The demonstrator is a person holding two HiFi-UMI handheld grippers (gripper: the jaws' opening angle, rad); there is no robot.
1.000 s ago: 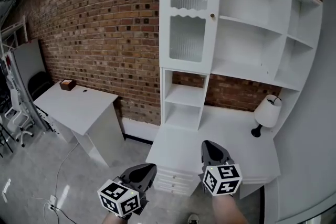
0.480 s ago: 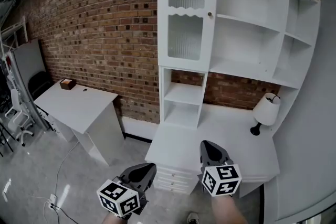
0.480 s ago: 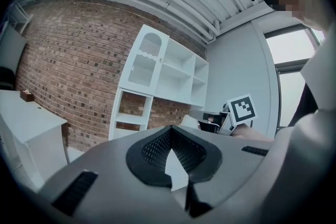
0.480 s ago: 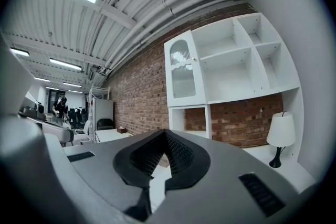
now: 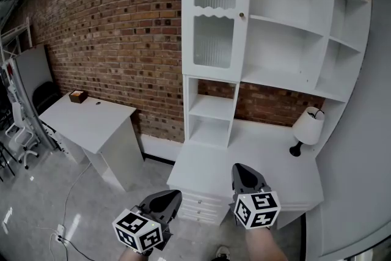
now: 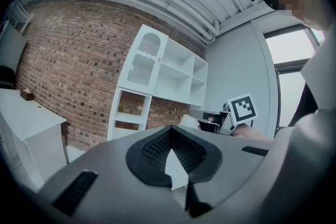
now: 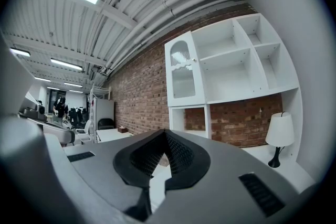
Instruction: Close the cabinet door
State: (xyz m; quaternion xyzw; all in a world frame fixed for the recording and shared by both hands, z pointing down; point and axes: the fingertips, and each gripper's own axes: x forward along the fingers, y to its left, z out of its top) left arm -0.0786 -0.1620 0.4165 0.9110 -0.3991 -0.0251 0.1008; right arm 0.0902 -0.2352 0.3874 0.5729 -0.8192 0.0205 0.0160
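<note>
The white cabinet door [image 5: 215, 15] with ribbed glass panes and a small knob [image 5: 241, 15] stands flush with the front of the tall shelf unit. It also shows in the left gripper view as the cabinet door [image 6: 143, 60] and in the right gripper view as the cabinet door [image 7: 182, 73]. My left gripper [image 5: 173, 194] and right gripper [image 5: 241, 168] hover low at the near edge of the desk, well short of the door. Both point level towards the unit. The left gripper [image 6: 170, 128] and the right gripper [image 7: 165, 132] are shut with nothing between the jaws.
A white desk top [image 5: 244, 162] with drawers [image 5: 198, 211] lies right below the grippers. A table lamp [image 5: 307, 129] stands at its right. Open shelves [image 5: 287, 40] fill the unit's right side. At left are a separate white table [image 5: 91, 122] with a small brown box [image 5: 77, 96], and office chairs [image 5: 18, 131].
The head view has drifted slightly, so the cabinet sits a touch further left in the picture. The door and both grippers have not visibly moved.
</note>
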